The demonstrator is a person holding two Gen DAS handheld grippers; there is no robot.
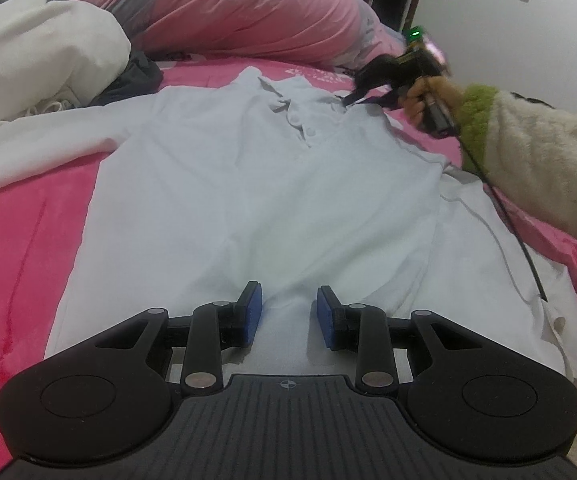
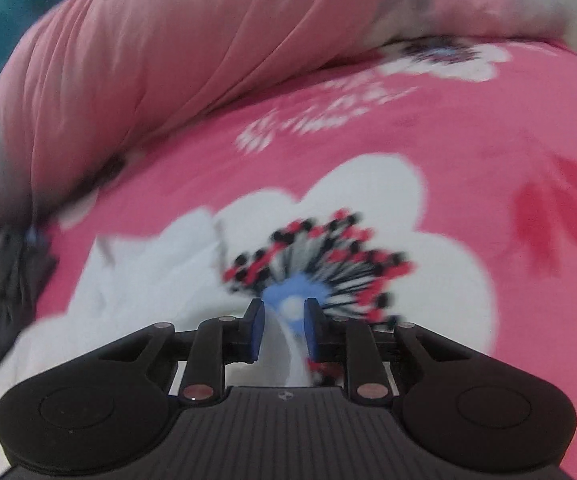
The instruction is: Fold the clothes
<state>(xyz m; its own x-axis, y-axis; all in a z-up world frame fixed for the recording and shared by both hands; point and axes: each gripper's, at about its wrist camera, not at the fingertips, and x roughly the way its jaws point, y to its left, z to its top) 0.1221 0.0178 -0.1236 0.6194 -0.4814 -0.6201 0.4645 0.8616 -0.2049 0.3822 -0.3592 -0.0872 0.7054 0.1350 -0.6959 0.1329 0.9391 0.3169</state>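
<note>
The white polo shirt point(image 1: 272, 200) lies face up and spread across the pink bed point(image 1: 28, 240), collar toward 12 o'clock. The right tongs point(image 2: 284, 330), at 1 o'clock, stand part-closed around a thin fold near its shoulder; the left tongs point(image 1: 288, 316) gape empty over the hem. Such a shallow bite could slip, and with the hem unpinned the whole shirt may drag and bunch.

**White polo shirt point(image 1: 272, 200)**

Spread front-up, mostly flat, lightly creased. Collar toward 12 o'clock, hem toward 6 o'clock. Button placket partly open, two buttons visible. One sleeve extended toward 9 o'clock; side at 3 o'clock folded over.
</note>
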